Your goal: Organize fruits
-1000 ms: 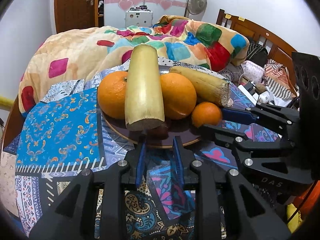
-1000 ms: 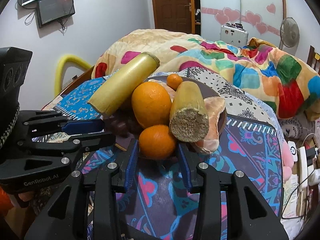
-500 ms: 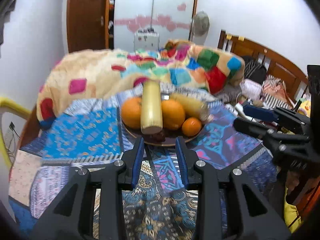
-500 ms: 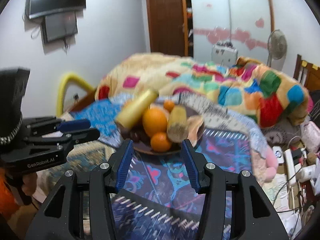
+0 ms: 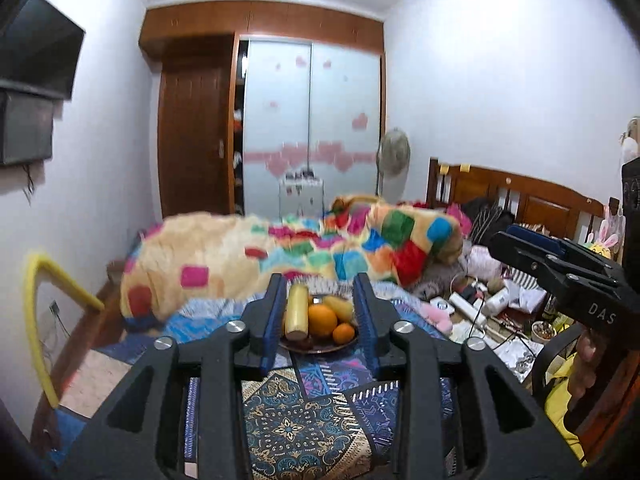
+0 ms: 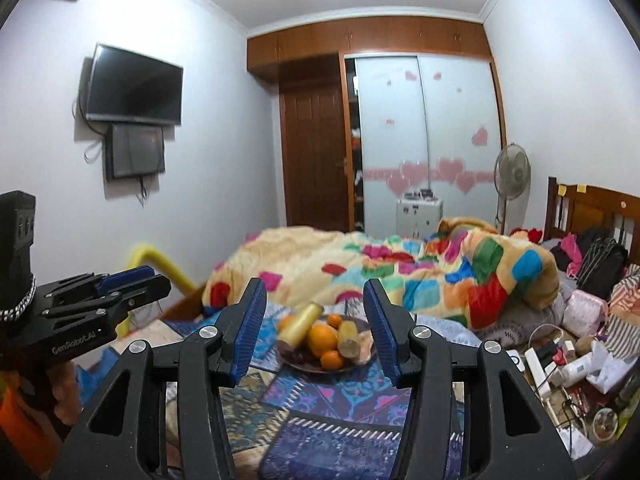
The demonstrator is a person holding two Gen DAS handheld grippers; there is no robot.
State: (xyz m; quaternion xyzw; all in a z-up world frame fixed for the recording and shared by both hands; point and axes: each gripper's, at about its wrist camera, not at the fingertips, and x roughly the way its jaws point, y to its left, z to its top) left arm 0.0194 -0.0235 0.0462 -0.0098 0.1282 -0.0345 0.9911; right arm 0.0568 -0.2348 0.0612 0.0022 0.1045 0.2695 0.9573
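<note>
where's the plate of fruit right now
In both wrist views the plate of fruit sits centred on the patterned bedspread, in front of the colourful quilt, far beyond both open grippers' jaws.

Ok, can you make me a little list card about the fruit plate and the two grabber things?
plate: brown plate resting on the patterned bedspread
fruit: oranges and pale yellow cane-like pieces, piled together
left gripper: open, holding nothing, away from the plate
right gripper: open, holding nothing, away from the plate
behind the plate: colourful patchwork blanket
room: wall TV, standing fan
</note>
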